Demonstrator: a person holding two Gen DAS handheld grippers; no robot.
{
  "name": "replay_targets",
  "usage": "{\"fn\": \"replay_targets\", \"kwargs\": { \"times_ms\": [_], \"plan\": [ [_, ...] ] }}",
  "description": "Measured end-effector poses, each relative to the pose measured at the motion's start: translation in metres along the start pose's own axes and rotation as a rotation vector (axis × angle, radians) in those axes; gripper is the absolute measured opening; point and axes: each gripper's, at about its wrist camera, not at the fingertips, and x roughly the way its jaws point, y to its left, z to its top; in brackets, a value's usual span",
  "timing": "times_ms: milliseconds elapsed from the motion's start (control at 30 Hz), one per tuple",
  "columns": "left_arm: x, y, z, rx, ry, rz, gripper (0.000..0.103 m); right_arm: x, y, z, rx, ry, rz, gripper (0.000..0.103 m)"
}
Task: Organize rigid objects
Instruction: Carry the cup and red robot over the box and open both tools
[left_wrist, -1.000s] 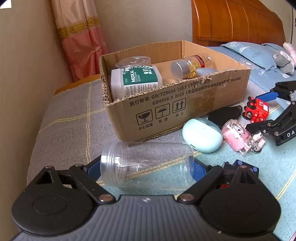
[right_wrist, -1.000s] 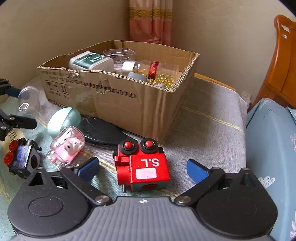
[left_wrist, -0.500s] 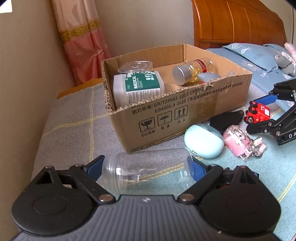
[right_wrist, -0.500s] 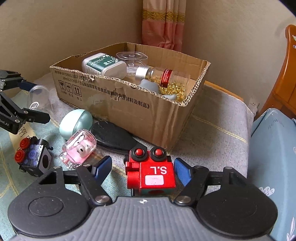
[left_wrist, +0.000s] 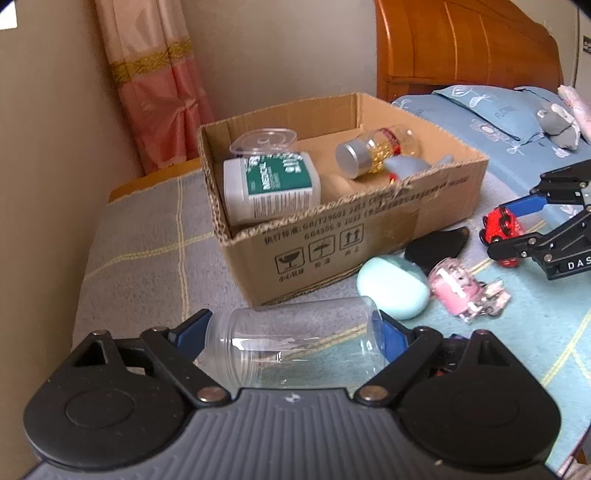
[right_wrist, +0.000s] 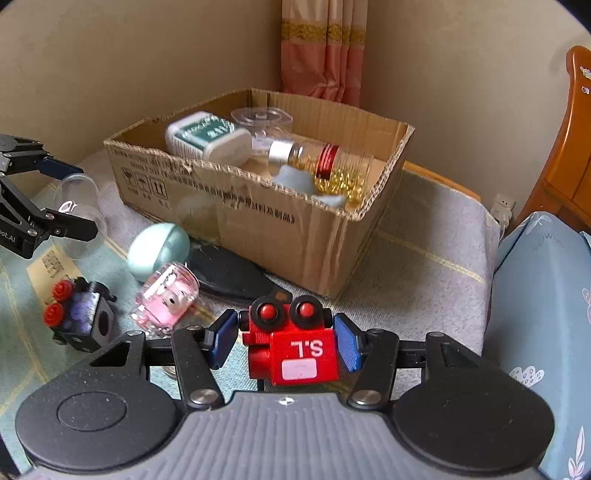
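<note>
A clear plastic jar (left_wrist: 291, 343) lies crosswise in my left gripper (left_wrist: 290, 332). The jaws are closing, and both blue pads press on its ends. In the right wrist view the same jar (right_wrist: 75, 210) sits in that gripper (right_wrist: 79, 201) at the far left. My right gripper (right_wrist: 284, 339) is closing on a red toy train (right_wrist: 295, 347) marked "S.L", pads against both sides. The cardboard box (left_wrist: 332, 240) stands behind, holding a white-and-green bottle (left_wrist: 269, 184), a capsule bottle (left_wrist: 373, 153) and a clear lid (left_wrist: 264, 140).
On the blanket in front of the box lie a mint egg-shaped case (left_wrist: 391, 291), a pink clear toy (left_wrist: 458, 291), a flat black piece (left_wrist: 436, 245) and a black toy with red wheels (right_wrist: 79, 317). A blue pillow (right_wrist: 543, 295) lies to the right, with walls and a curtain behind.
The right gripper's jaws came in from wide apart to the sides of the red toy train. The left jaws narrowed slightly on the clear jar.
</note>
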Motion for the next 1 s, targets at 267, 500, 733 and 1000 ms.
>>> {"fn": "replay_targets", "kwargs": {
  "times_ms": [267, 500, 733, 1000],
  "plan": [
    [-0.025, -0.001, 0.021, 0.059, -0.023, -0.034, 0.09, -0.027, 0.002, 0.011, -0.034, -0.021, 0.002, 0.061],
    [-0.042, 0.001, 0.047, 0.102, -0.076, -0.047, 0.09, -0.053, 0.007, 0.027, -0.057, -0.081, 0.012, 0.061],
    [-0.047, 0.009, 0.085, 0.139, -0.136, -0.04, 0.09, -0.071, 0.019, 0.055, -0.099, -0.158, 0.019, 0.061],
    [-0.034, 0.025, 0.125, 0.136, -0.155, -0.002, 0.09, -0.055, 0.04, 0.098, -0.144, -0.206, 0.043, 0.061]
  ]
}}
